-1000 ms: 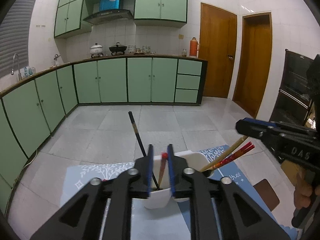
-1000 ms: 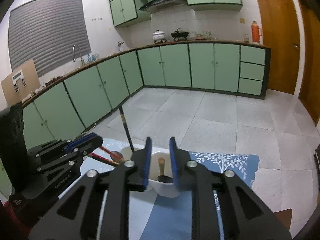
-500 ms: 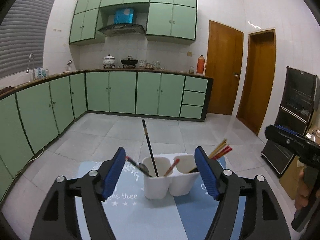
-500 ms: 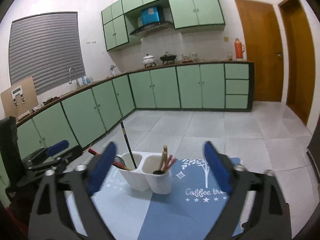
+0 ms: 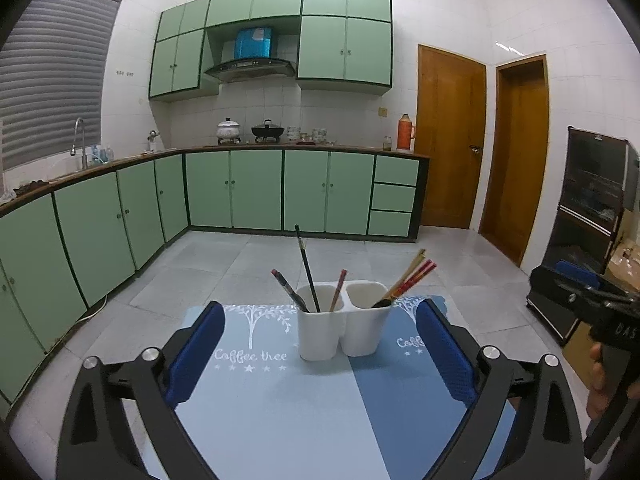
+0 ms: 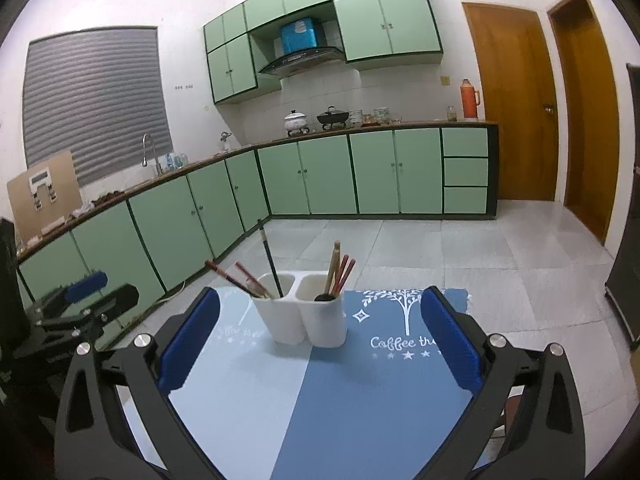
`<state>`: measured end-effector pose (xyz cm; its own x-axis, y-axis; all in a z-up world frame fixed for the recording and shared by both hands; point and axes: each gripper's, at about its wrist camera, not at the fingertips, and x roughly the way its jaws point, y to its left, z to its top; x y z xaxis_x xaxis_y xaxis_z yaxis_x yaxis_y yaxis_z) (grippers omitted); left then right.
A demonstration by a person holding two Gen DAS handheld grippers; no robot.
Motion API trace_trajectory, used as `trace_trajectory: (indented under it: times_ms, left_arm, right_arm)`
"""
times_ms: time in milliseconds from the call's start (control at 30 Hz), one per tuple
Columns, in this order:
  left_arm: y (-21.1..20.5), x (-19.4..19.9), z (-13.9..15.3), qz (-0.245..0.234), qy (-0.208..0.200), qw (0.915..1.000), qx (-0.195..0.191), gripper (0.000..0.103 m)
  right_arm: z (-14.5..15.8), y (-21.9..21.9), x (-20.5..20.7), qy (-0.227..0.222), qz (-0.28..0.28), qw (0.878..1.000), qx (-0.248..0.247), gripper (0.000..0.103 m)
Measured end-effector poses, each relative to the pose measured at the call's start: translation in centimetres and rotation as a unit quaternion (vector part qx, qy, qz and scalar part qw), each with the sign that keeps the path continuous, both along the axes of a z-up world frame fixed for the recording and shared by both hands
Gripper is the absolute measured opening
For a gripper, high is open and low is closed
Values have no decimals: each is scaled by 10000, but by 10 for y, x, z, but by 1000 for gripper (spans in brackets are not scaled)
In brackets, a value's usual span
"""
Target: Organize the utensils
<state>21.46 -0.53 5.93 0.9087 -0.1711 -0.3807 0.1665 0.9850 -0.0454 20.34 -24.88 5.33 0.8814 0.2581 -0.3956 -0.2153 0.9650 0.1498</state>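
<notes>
On the two-tone blue mat [image 5: 280, 408], near its far edge, stands a white two-cup holder [image 5: 343, 330] with its cups joined side by side. Seen from the left wrist view, the left cup [image 5: 320, 332] holds a long black chopstick [image 5: 306, 266] standing nearly upright, a dark utensil with a red tip [image 5: 287, 289] leaning left, and a reddish stick [image 5: 338, 289]. The right cup [image 5: 366, 330] holds a bundle of tan and red chopsticks [image 5: 410, 276] fanning out to the right, with something dark at their base.

Nearer the camera, the left tool [image 5: 318, 352] is spread wide, its blue pads [image 5: 196, 352] well apart on either side of the holder and gripping nothing. The right tool [image 6: 320, 340] is likewise spread wide and has hold of nothing, its blue pads [image 6: 450, 340] flanking the holder [image 6: 302, 312] from short of it.

The mat covers the worktop [image 5: 384, 468], printed with white trees and the words "Coffee tree". Beyond lie a pale tiled floor [image 5: 224, 268], green cabinets [image 5: 256, 192] and two wooden doors [image 5: 450, 140].
</notes>
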Motion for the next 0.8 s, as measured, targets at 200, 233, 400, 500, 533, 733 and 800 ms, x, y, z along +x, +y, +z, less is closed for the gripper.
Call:
trace_trajectory:
  times_ms: [200,233,400,500,533,733,800]
  left_arm:
    - [-5,-23,3,-40,-37,10000,55,95]
    - [-6,-28,4,-43,-72,9999,78,95]
    - [-7,-40,8,-46,-128,9999,60,95]
    - [-9,-47,9,-36,-162,9998,120,95]
    - [-10,-49,10,-40,-171,9998,127,95]
    - [-9,-60,10,-20,-200,9997,139,95]
    - [-9,-63,10,-12,-197,9997,128,95]
  right_arm:
    - [5,7,-22,-46,210,9998,3,98]
    - [6,9,-26,-48,248,9997,12,98]
    - [9,14,-37,-60,302,9995,23,98]
    - [10,15,-44,-74,321,9995,9,98]
    - [10,16,-46,-70,328,9994,6,98]
    - [11,21,-56,-62,367,9993,-78,98]
    - [12,22,-59,-92,370,9992,-131,98]
